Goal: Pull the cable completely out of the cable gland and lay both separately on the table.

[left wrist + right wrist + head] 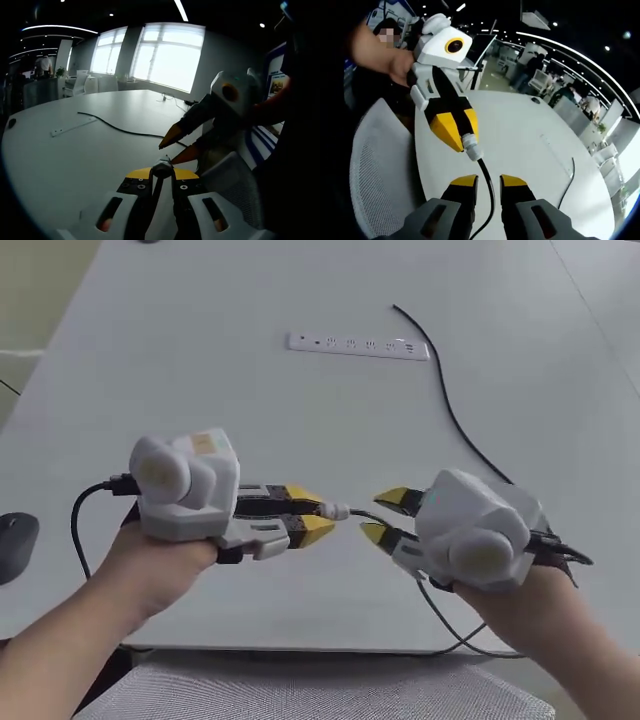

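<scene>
Two tools meet above the near edge of the white worktop (200,340). The left tool (327,516) is closed on the white cable gland (338,511), which sticks out from its yellow tips. The black cable (491,192) leaves the gland and runs between the jaws of the right tool (373,517), which stand apart without touching it. An orange label (205,443) on the left tool is too small to read, and so are the marks on the power strip (358,345).

The left gripper (322,512) and right gripper (378,516) look like twins: chunky off-white shells, black jaws, yellow tips. The left gripper's shell has a tan sticker (205,443) on top and a black lead (74,525) out its back.
</scene>
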{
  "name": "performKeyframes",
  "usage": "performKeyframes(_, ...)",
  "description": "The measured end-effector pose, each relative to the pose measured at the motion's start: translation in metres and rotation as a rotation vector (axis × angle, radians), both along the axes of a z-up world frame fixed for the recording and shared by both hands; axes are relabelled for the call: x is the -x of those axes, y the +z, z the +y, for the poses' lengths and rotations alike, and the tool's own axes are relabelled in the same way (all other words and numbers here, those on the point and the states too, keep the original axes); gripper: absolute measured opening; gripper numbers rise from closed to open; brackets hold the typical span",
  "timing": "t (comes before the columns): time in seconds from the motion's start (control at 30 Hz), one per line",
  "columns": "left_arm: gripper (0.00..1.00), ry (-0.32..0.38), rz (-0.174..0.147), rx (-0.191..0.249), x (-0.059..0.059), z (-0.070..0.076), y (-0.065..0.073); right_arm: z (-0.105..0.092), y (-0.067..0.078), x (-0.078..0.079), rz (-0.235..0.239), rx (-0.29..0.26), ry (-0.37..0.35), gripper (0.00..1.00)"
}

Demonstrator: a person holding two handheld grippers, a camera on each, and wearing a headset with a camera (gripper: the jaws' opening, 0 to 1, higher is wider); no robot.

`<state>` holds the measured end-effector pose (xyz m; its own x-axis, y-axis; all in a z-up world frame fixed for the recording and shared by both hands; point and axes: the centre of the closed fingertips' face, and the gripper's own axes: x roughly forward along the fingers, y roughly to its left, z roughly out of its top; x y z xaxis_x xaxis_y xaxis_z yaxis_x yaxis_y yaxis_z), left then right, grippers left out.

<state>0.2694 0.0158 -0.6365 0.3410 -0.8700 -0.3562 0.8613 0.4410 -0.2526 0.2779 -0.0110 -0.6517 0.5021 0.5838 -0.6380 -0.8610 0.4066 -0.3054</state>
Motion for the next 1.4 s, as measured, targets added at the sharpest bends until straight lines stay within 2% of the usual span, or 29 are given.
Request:
performKeyframes(0.23, 0.15, -0.003, 0.002, -0.003, 0.000, 0.000, -0.001, 0.010, 0.000, 0.000, -0.035, 0.035, 0.059, 0.09)
performKeyframes(0.37, 0.15, -0.002, 0.001, -0.002, 0.000, -0.001, 0.000, 0.013, 0.004, -0.001, -0.042, 0.031, 0.074, 0.05)
performKeyframes(0.57, 0.15, -0.008, 0.000, -0.008, 0.001, -0.002, 0.000, 0.014, 0.001, 0.002, -0.059, 0.060, 0.106, 0.02)
performKeyframes(0.7, 0.15, -0.011, 0.001, -0.007, 0.001, -0.002, 0.000, 0.013, 0.001, 0.002, -0.062, 0.059, 0.111, 0.01)
performKeyframes(1.17, 0.15, -0.011, -0.006, -0.004, 0.000, -0.005, 0.001, 0.010, -0.001, -0.001, -0.049, 0.035, 0.073, 0.00)
performKeyframes(1.2, 0.15, -0.011, -0.007, -0.005, 0.000, -0.005, 0.001, 0.007, -0.003, -0.002, -0.046, 0.047, 0.059, 0.00)
performKeyframes(1.4, 0.15, -0.008, -0.004, -0.002, -0.002, -0.002, 0.001, -0.008, -0.013, -0.007, 0.010, 0.021, -0.014, 0.00)
